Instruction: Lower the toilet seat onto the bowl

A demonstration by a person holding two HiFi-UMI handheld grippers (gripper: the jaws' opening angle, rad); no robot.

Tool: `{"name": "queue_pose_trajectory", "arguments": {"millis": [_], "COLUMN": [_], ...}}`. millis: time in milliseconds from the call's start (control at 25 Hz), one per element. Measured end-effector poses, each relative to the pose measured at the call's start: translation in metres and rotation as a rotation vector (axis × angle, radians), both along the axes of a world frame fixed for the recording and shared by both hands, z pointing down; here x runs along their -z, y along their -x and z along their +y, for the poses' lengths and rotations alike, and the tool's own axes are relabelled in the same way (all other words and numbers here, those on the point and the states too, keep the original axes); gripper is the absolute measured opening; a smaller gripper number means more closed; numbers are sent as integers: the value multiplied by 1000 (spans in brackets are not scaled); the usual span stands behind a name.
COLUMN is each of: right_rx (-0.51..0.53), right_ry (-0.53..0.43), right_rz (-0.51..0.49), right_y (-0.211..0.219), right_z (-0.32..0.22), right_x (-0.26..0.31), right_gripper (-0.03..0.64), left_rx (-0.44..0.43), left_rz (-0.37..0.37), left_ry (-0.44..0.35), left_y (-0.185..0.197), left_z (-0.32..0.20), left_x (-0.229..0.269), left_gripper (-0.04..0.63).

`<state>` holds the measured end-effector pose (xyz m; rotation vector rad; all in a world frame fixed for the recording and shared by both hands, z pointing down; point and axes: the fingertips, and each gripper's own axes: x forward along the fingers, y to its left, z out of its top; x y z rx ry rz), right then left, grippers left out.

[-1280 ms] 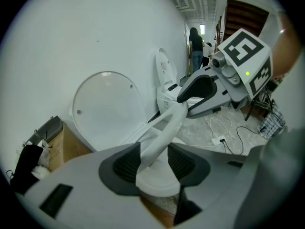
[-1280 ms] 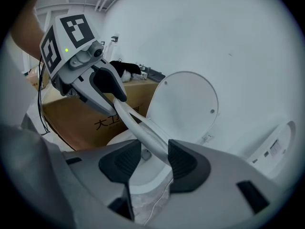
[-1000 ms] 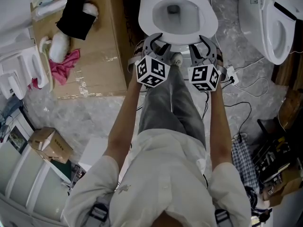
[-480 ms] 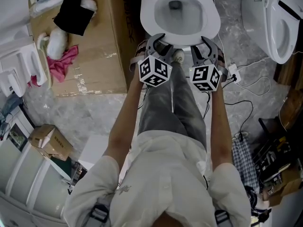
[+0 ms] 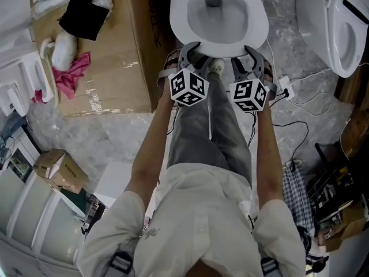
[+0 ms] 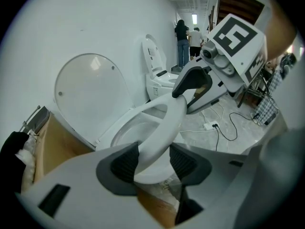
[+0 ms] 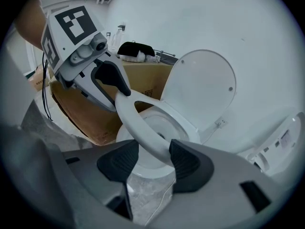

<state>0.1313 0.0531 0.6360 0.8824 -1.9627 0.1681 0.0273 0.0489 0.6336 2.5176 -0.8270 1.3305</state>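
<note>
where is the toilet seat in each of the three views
Head view: toilet seat rings the bowl at top centre.
Left gripper view: toilet seat arcs from bottom centre up to the right.
Right gripper view: toilet seat arcs from bottom centre up to the left.
Shared landmark: cardboard box, beside the bowl in all three.

Soft even light, fisheye-warped dark edges
</note>
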Motion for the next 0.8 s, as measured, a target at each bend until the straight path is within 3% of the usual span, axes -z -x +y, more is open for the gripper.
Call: {"name": "queue_pose_trajectory", "arguments": {"millis": [800], "right_rx": [52], "right_ry": [40], "right_rz": [39], "right_y": [-1], "right_z": [29], "right_x": [-51], "right_gripper": [236], "left_rx": [-52], "left_rz": [-77], "left_ry": [37], "left_y": [-1], "left_z": [26], "left_x": [-49], "left_gripper": [243]}}
